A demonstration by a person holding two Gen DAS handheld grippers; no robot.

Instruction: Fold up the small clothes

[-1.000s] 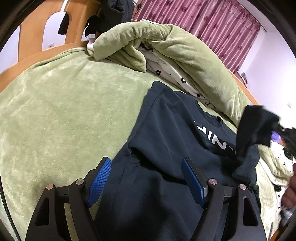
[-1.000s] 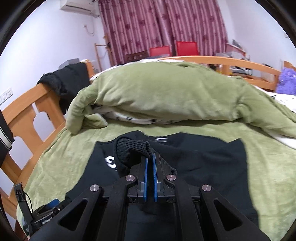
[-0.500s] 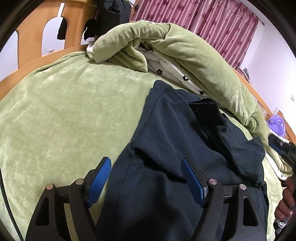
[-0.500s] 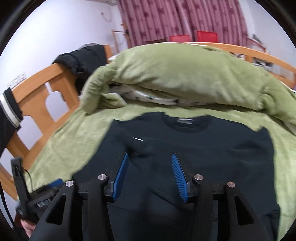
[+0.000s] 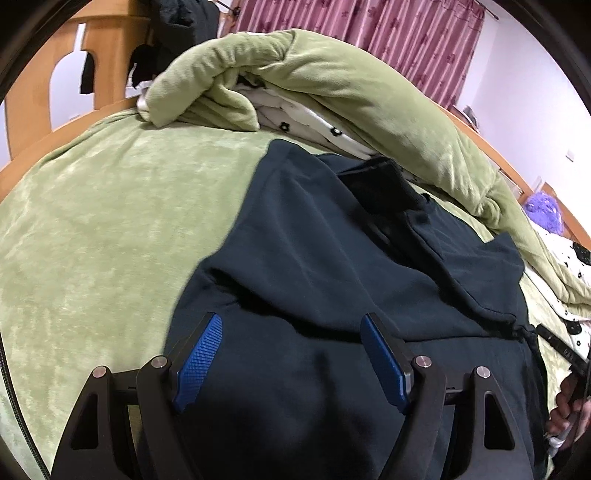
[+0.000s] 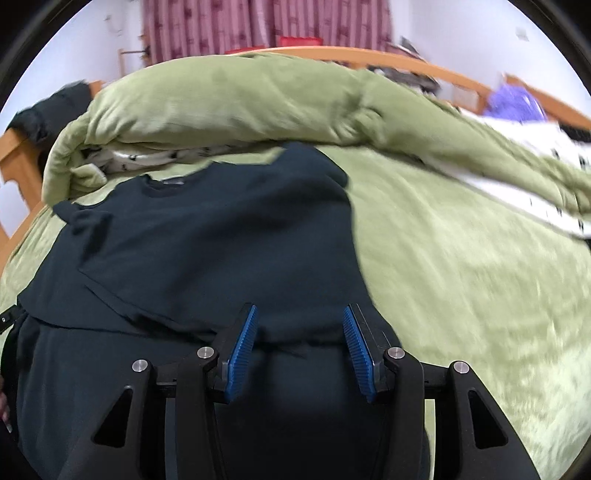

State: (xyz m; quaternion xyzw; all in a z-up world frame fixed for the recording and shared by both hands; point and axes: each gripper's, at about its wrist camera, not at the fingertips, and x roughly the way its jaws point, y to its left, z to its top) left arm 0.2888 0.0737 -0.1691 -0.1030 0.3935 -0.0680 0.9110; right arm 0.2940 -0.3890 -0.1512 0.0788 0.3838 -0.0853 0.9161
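left gripper (image 5: pixel 291 354): jaws spread, empty, over dark sweatshirt (image 5: pixel 332 258) | right gripper (image 6: pixel 299 350): jaws apart, empty (view blurred) | sweatshirt flat on green bedspread (image 5: pixel 110 221), sleeves folded across body

Matt dark cloth sweatshirt (image 5: pixel 332 258); plush green blanket (image 5: pixel 110 221); glossy wood bedframe (image 5: pixel 99 48).

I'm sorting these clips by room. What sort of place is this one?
Most likely a bedroom. A dark sweatshirt lies on a bed with a green plush blanket, a rolled green duvet sits behind it, and a wooden bed frame and maroon curtains stand beyond.
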